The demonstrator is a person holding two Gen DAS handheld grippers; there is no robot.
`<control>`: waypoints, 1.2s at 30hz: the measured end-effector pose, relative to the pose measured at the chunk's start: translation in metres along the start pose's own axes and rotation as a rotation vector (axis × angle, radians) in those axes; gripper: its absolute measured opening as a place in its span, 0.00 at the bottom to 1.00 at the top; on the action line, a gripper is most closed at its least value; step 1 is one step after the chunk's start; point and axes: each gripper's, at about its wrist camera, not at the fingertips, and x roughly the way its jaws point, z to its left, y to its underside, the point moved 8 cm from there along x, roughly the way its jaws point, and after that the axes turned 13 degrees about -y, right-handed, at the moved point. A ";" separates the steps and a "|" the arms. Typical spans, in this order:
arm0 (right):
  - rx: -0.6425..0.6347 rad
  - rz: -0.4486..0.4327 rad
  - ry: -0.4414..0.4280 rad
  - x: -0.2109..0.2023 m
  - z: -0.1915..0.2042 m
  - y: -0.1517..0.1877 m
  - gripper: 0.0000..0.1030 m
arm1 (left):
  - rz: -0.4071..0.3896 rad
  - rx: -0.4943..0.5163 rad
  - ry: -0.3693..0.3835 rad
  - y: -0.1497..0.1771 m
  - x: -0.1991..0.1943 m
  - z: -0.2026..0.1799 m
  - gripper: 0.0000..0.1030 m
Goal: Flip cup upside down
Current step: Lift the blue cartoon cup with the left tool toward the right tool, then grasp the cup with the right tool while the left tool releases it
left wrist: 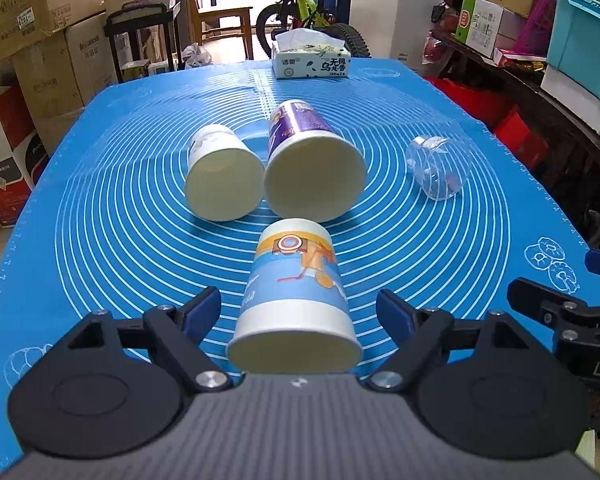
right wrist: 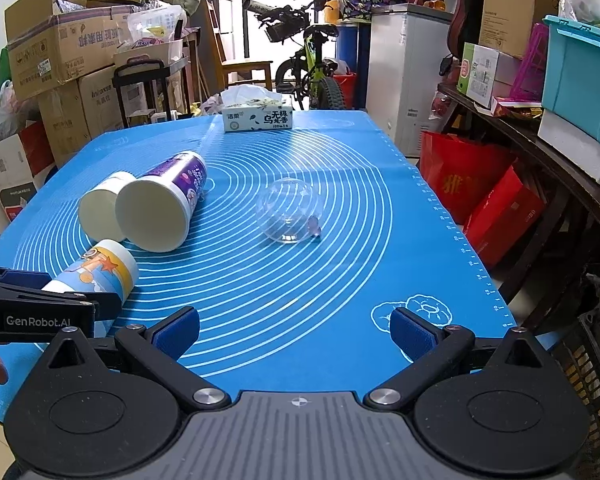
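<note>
While both tools hover low over the near edge of the desk, the left gripper (left wrist: 300, 312) has its jaws spread wide on either side of a blue-and-orange printed paper cup (left wrist: 296, 296), touching neither wall as far as the left wrist view shows. That cup lies on its side on the blue mat (left wrist: 440, 280), open mouth facing the camera and base pointing away. The right gripper (right wrist: 296, 334) sits just beside it to the right, jaws released and holding nothing, bare mat between them. Farther out, two more paper cups lie on their sides touching each other — a plain white cup (left wrist: 222, 174) on the left and a taller purple-printed cup (left wrist: 310, 160) on the right, mouths also toward the camera. A clear plastic cup (left wrist: 434, 168) lies apart to the right. At the far edge stands a tissue box (left wrist: 312, 60). To do this step well, the jaws should probably close gently across the cup's middle rather than its soft rim, since thin paper crushes easily; then lift clear of the mat, rotate the wrist until the mouth faces down, and set it flat — well short of the two cups just beyond.
</note>
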 end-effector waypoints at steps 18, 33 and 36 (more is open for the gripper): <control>-0.032 0.128 -0.187 0.016 0.063 -0.058 1.00 | -0.137 -0.063 -0.135 -0.033 -0.043 0.067 0.97; 0.053 0.393 -0.295 0.088 0.119 -0.056 0.95 | -0.067 -0.153 -0.245 -0.008 -0.007 0.154 0.97; 0.091 0.440 -0.308 0.102 0.123 -0.052 0.92 | -0.047 -0.168 -0.267 -0.002 0.000 0.162 0.97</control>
